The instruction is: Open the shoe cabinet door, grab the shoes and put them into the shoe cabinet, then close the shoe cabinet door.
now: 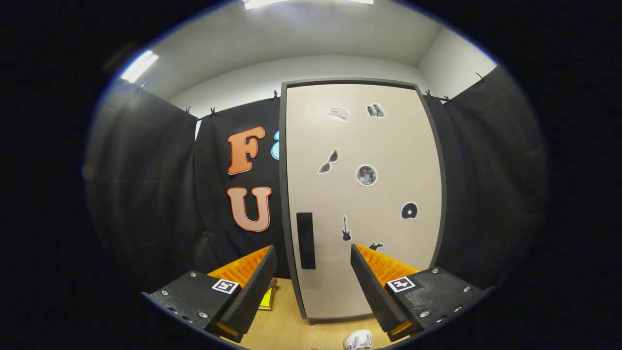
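Wooden surface [286, 330] lies under the tongs [313, 260], spread wide and holding nothing. A white shoe [358, 339] sits below them near the closed beige cabinet door [364, 194], whose dark handle [305, 240] shows between the fingers.

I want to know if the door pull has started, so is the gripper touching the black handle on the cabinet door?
Apart. In the gripper view the open gripper has nothing between its fingers, and the black handle on the closed cabinet door lies beyond them.

Bright, even light from ceiling lamps [140, 66]; sharp centre, strong fisheye bending at the edges, dark cloth [146, 184] swallows detail.
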Motion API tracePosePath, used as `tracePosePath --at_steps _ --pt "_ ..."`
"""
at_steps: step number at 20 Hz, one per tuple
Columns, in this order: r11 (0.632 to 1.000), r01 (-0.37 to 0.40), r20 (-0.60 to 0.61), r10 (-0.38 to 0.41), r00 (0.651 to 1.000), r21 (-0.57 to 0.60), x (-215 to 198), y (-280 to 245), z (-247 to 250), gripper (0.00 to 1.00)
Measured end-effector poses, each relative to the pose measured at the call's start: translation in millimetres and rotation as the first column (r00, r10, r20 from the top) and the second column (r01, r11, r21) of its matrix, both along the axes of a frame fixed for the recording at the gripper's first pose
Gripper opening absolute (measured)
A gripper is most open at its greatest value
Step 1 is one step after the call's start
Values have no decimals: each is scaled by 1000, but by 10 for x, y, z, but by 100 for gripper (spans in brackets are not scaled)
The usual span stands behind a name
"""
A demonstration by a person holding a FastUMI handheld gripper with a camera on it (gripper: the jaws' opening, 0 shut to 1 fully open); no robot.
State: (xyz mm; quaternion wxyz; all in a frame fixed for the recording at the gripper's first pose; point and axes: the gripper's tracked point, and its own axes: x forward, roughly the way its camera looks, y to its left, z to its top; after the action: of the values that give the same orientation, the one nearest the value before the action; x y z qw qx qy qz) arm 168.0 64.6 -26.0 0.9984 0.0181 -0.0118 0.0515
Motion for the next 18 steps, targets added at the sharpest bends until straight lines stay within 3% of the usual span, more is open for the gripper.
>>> tracePosePath --at_steps 6,13,18 --pt "999 28 -3 -28 1000 -27 816 239 -239 95" --pt "996 66 -10 -67 998 -57 1227 230 -402 94" --pt "994 78 -5 -79 997 -76 1293 225 -441 73"
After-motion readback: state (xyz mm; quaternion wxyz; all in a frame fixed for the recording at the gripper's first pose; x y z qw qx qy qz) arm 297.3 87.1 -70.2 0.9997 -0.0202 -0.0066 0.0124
